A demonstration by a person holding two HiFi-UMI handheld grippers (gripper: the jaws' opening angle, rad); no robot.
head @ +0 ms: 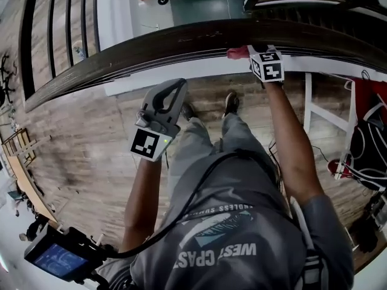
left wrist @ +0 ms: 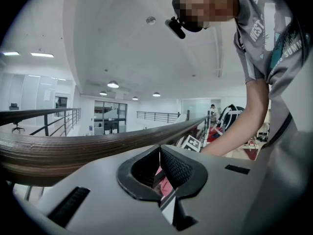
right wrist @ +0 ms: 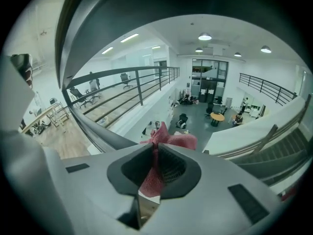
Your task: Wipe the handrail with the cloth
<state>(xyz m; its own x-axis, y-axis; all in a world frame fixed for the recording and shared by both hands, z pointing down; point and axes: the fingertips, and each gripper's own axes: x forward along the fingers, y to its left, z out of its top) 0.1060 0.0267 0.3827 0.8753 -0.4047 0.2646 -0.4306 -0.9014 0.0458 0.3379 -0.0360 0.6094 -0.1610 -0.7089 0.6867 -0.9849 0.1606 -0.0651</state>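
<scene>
Underfoot, wood-plank floor (head: 91, 138), with two dark shoes (head: 230, 103) planted on it near the railing's base and a white frame (head: 308, 101) standing to the right. Further right, red and black gear (head: 369, 125) heaped with cables. Above, dark ribbed handrail (head: 151, 50) curving across, pink cloth (head: 237, 53) bunched against its near edge.

Most of the cloth (head: 237, 54) hides behind the right gripper (head: 259, 48). The handrail (head: 181, 41) runs off both sides of the head view. Things on the floor (right wrist: 195, 114) far below are too small to tell.
</scene>
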